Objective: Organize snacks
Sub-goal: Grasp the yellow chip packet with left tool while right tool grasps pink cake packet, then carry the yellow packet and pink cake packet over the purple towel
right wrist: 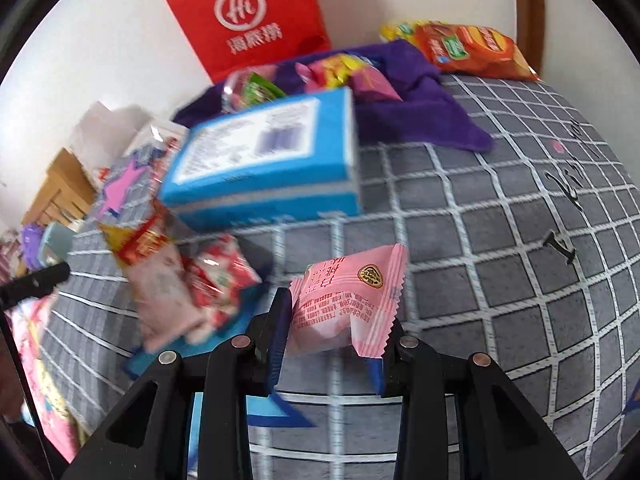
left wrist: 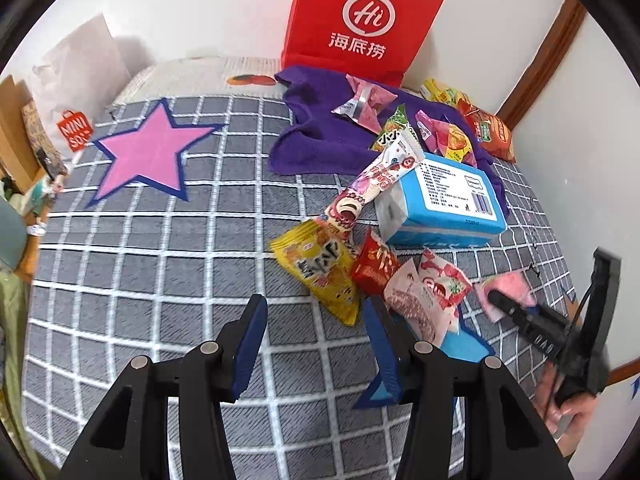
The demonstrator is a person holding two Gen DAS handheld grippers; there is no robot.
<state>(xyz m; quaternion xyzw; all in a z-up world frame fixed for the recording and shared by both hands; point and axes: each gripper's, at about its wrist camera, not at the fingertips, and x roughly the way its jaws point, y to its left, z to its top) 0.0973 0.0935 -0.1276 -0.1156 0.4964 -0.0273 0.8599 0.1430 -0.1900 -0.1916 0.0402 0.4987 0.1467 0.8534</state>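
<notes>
A grey checked bed cover (left wrist: 160,280) carries a red paper bag (left wrist: 360,20) against the wall, a purple towel (left wrist: 316,128), a blue box (left wrist: 444,204) and scattered snack packets. The right tool (right wrist: 336,332) is clamped on a pink snack packet (right wrist: 344,304), lifted near the blue box. The left tool (left wrist: 316,340) stands released over the cover, beside a yellow snack bag (left wrist: 320,272).

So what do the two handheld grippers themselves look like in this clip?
Both match. The left gripper and right gripper have matte black angular linkage arms with triangular cut-outs, round silver pivot pins at the joints, and flat blue pads lining the inner faces of the fingers. In the left wrist view, thin dark cables run along the right gripper's black body. No sleeve shows.
</notes>
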